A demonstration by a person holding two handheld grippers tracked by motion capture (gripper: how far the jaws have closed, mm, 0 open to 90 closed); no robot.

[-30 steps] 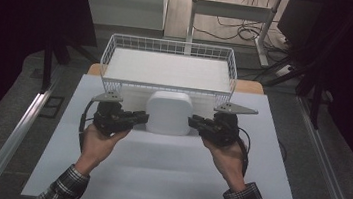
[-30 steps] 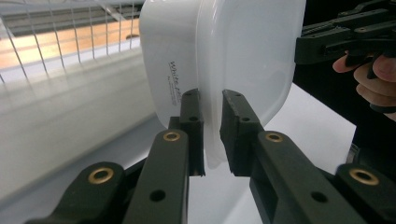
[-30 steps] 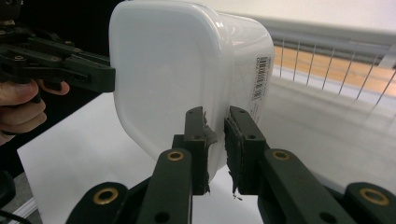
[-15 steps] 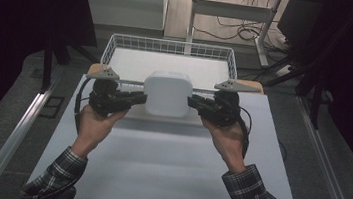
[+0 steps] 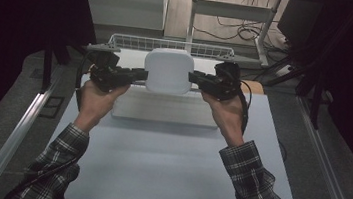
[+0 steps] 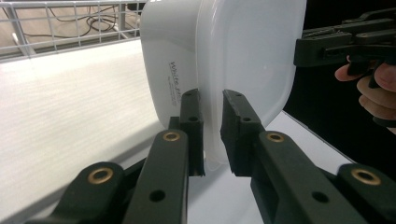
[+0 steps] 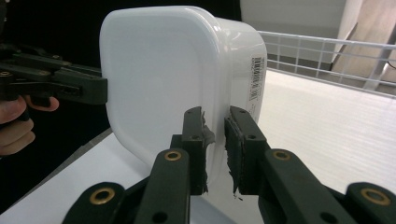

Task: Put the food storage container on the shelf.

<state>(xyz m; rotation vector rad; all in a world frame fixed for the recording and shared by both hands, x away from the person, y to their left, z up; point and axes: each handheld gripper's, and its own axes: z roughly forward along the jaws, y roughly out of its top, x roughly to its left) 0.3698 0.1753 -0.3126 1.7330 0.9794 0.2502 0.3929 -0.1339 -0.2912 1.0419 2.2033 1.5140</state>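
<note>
So the 2 claws, left claw (image 5: 139, 74) and right claw (image 5: 194, 76), each pinch a rim of the white tub (image 5: 168, 71), which has gone from the desk (image 5: 155, 177) to above the wire basket (image 5: 121, 39). Probably getting dropped in there.

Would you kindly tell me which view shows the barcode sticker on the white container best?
The right gripper view: the barcode sticker faces it on the white container's side. The left gripper view shows printed lettering instead; the high view shows the lid.
</note>
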